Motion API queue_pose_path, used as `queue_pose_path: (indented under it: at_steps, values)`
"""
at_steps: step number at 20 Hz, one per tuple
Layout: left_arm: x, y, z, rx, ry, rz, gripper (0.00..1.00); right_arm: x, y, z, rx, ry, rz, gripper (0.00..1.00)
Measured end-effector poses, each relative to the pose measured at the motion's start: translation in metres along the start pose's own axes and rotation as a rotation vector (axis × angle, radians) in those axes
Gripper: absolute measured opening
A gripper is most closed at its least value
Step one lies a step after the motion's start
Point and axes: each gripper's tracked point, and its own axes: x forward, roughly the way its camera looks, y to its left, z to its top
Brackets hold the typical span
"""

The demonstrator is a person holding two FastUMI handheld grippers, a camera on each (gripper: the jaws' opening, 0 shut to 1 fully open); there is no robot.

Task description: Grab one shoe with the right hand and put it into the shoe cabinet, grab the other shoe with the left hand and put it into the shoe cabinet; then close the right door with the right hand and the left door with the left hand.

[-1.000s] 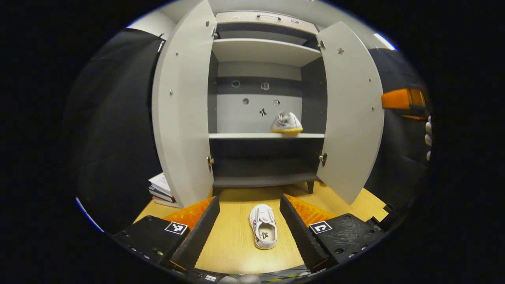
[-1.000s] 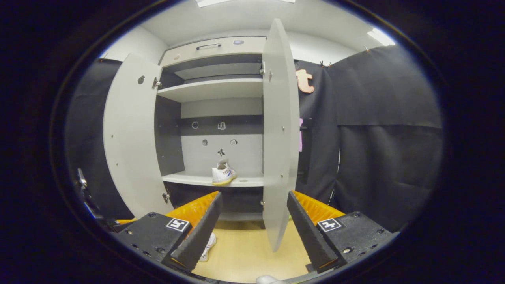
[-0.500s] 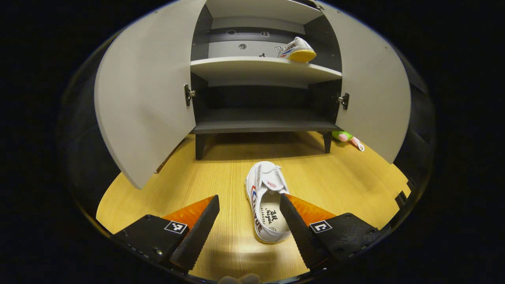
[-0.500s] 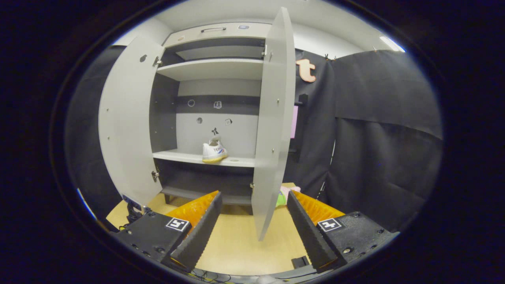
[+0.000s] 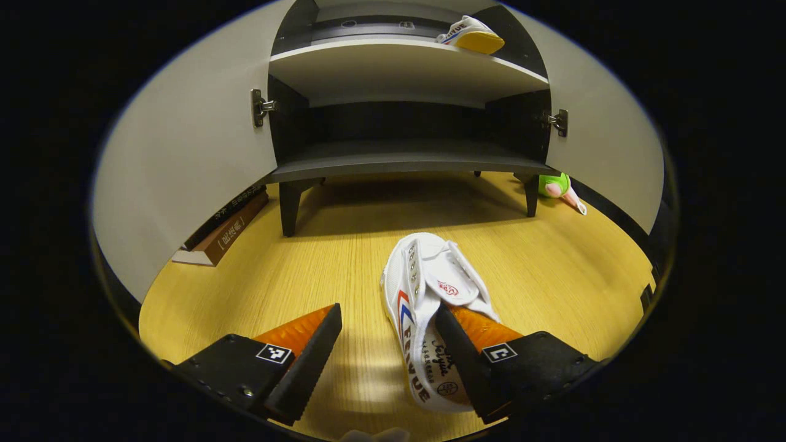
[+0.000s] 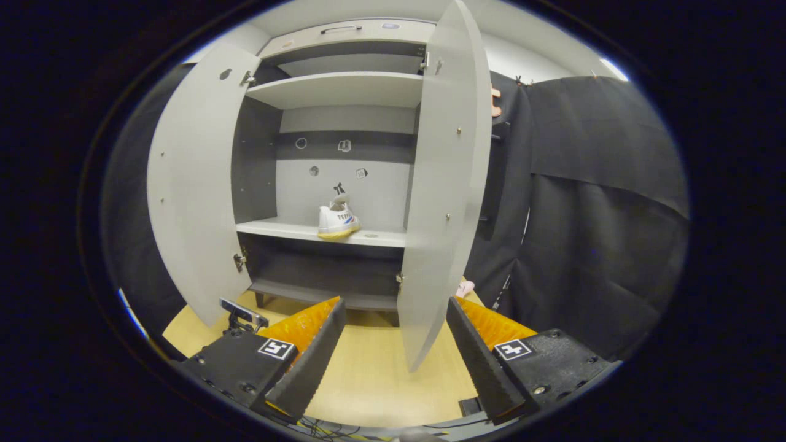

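Observation:
A white shoe (image 5: pixel 424 288) with red and blue stripes lies on the wooden floor (image 5: pixel 319 264), toe toward the cabinet. My left gripper (image 5: pixel 387 309) is open low over its heel end. The gripper's right finger (image 5: pixel 466 356) sits over the shoe's opening, and its left finger (image 5: pixel 307 350) is on the floor side, apart from the shoe. The other white shoe (image 6: pixel 338 220) stands on the cabinet's middle shelf (image 6: pixel 295 230), also seen as a yellow-soled shoe (image 5: pixel 471 34). My right gripper (image 6: pixel 395 301) hangs open and empty in front of the open right door (image 6: pixel 445 184).
Both cabinet doors stand wide open; the left door (image 6: pixel 193 184) is at the left. The dark bottom shelf (image 5: pixel 405 161) holds nothing. Books (image 5: pixel 224 230) lie on the floor behind the left door. A green and pink plush toy (image 5: pixel 556 186) sits by the cabinet's right leg.
My left gripper has dropped toward the floor and moved forward, so the shoe now lies partly between its fingers. The right gripper has shifted only slightly and stays open.

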Motion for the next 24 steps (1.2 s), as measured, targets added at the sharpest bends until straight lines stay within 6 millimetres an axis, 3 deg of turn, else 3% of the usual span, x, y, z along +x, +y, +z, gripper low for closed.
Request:
queue_pose_path:
  at_steps: [4, 5, 6, 7, 8, 10, 11, 12, 13, 18, 21, 24]
  values:
    - [0.021, 0.002, 0.003, -0.004, 0.008, 0.007, 0.93, 0.002, 0.001, -0.002, -0.02, 0.01, 0.006, 1.0]
    - [0.024, -0.001, 0.003, -0.005, 0.014, -0.004, 0.88, 0.002, 0.001, -0.001, -0.022, 0.008, 0.007, 1.0]
    - [0.025, -0.004, 0.002, -0.003, 0.019, -0.014, 0.74, 0.003, 0.0, -0.002, -0.023, 0.009, 0.005, 1.0]
    - [0.025, -0.006, 0.004, -0.006, 0.013, -0.017, 0.72, 0.003, 0.001, -0.001, -0.023, 0.008, 0.008, 1.0]
    - [0.026, -0.01, 0.005, -0.005, 0.01, -0.028, 0.62, 0.003, 0.001, 0.0, -0.026, 0.005, 0.008, 1.0]
    - [0.023, -0.005, 0.003, 0.018, 0.008, 0.014, 0.22, 0.002, 0.0, -0.001, -0.028, 0.002, 0.012, 1.0]
    - [0.025, -0.004, 0.006, 0.031, 0.003, 0.026, 0.19, 0.001, -0.001, -0.001, -0.029, -0.001, 0.013, 1.0]
    - [0.029, -0.005, 0.003, 0.039, 0.012, 0.03, 0.06, 0.0, -0.002, -0.001, -0.031, -0.002, 0.013, 1.0]
    - [0.026, -0.004, 0.006, 0.05, 0.012, 0.031, 0.0, -0.001, -0.003, -0.001, -0.031, -0.004, 0.012, 1.0]
    - [0.019, -0.004, 0.006, 0.021, 0.05, 0.01, 0.0, -0.008, -0.01, -0.002, -0.026, -0.014, 0.018, 1.0]
    - [-0.009, -0.004, 0.017, 0.045, 0.033, 0.019, 0.0, -0.014, -0.015, 0.004, -0.009, -0.038, 0.023, 1.0]
    - [-0.043, -0.006, 0.044, 0.021, 0.002, 0.016, 0.0, -0.02, -0.018, 0.009, 0.014, -0.067, 0.037, 1.0]
